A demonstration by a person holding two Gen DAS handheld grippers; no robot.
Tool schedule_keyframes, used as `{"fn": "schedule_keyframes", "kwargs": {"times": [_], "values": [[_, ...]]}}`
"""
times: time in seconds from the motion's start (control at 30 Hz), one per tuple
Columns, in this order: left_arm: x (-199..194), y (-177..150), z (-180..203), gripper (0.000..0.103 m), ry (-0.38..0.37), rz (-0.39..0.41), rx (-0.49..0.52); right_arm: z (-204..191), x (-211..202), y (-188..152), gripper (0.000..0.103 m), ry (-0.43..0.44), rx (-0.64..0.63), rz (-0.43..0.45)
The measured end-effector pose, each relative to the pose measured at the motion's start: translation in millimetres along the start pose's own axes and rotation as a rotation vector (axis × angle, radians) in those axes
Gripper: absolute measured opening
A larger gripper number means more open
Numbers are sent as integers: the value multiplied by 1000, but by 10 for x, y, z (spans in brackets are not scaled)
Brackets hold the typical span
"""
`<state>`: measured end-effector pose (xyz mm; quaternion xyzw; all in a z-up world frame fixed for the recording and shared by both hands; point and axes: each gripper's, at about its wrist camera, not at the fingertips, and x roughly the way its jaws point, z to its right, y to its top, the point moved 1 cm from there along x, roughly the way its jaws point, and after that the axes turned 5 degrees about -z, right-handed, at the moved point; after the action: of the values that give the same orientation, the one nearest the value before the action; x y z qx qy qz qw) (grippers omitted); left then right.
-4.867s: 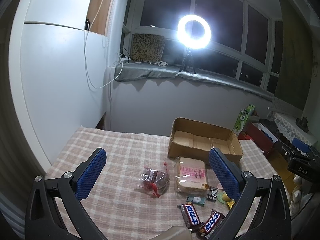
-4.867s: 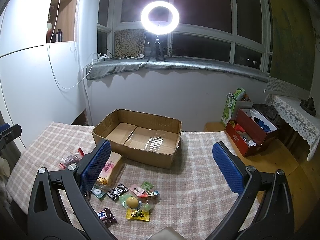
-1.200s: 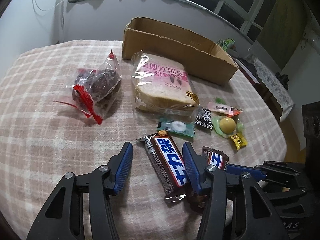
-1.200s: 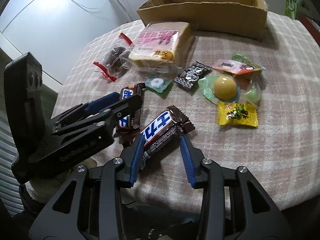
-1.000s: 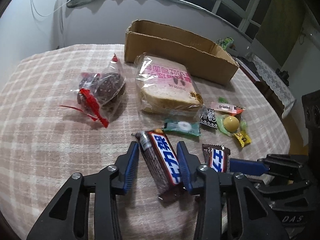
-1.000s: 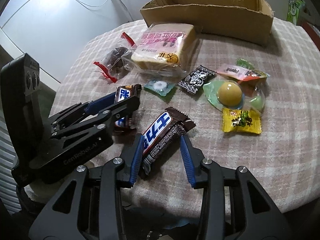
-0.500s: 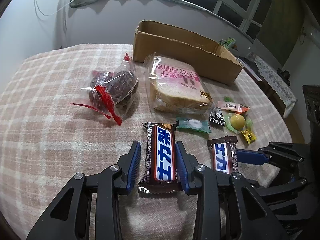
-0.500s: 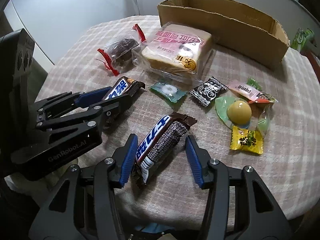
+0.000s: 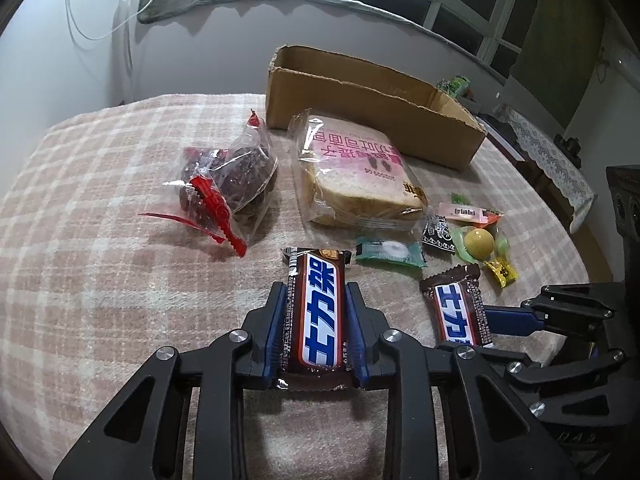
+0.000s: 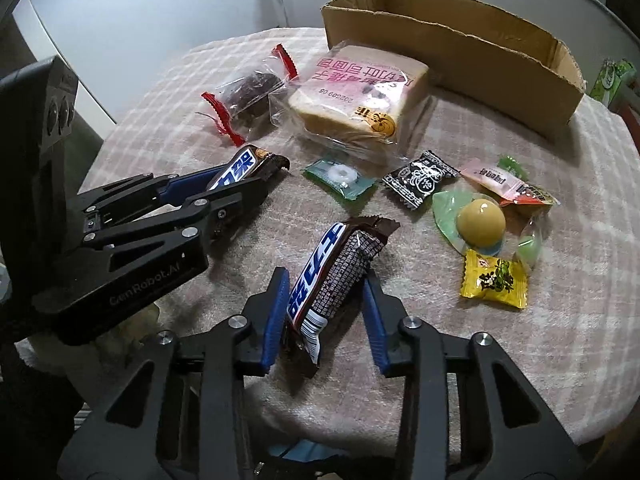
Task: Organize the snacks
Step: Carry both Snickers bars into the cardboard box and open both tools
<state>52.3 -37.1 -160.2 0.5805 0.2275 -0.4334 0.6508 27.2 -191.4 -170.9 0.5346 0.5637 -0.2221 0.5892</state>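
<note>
My left gripper [image 9: 316,296] is shut on a brown chocolate bar [image 9: 316,312] with a blue and white label, held just above the checked tablecloth [image 9: 100,280]. In the right wrist view this gripper [image 10: 256,176] and its bar [image 10: 244,168] sit at left. My right gripper [image 10: 326,280] has its jaws around a second chocolate bar [image 10: 332,268], tilted on its edge, with a gap at the right finger. That bar [image 9: 460,312] shows at right in the left wrist view. An open cardboard box [image 9: 368,100] stands at the back of the table.
A bagged bread loaf [image 9: 352,172] and a clear bag of dark cakes [image 9: 232,176] lie before the box. Small sweets lie to the right: a green mint [image 10: 340,174], a black sweet [image 10: 420,178], a yellow ball sweet [image 10: 480,220], a yellow wrapper [image 10: 494,280].
My left gripper has closed on its chocolate bar and lifted it straight. My right gripper's jaws have opened slightly around the second bar, which now leans on its edge. Both views have pulled back.
</note>
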Motion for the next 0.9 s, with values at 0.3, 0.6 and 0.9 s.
{"fn": "schedule_keyframes", "kwargs": {"times": [0.3,0.6,0.9], "values": [[-65,-25,-89,27,-43,16,-76,218,-135,-47,26,33,58,46],[-217,4,-86,27,-49,46,-86,337,-357,6,23,40,70,109],[-379,341,-106,27,-64,109,-72,606,-697,259,23,-4,71,200]]}}
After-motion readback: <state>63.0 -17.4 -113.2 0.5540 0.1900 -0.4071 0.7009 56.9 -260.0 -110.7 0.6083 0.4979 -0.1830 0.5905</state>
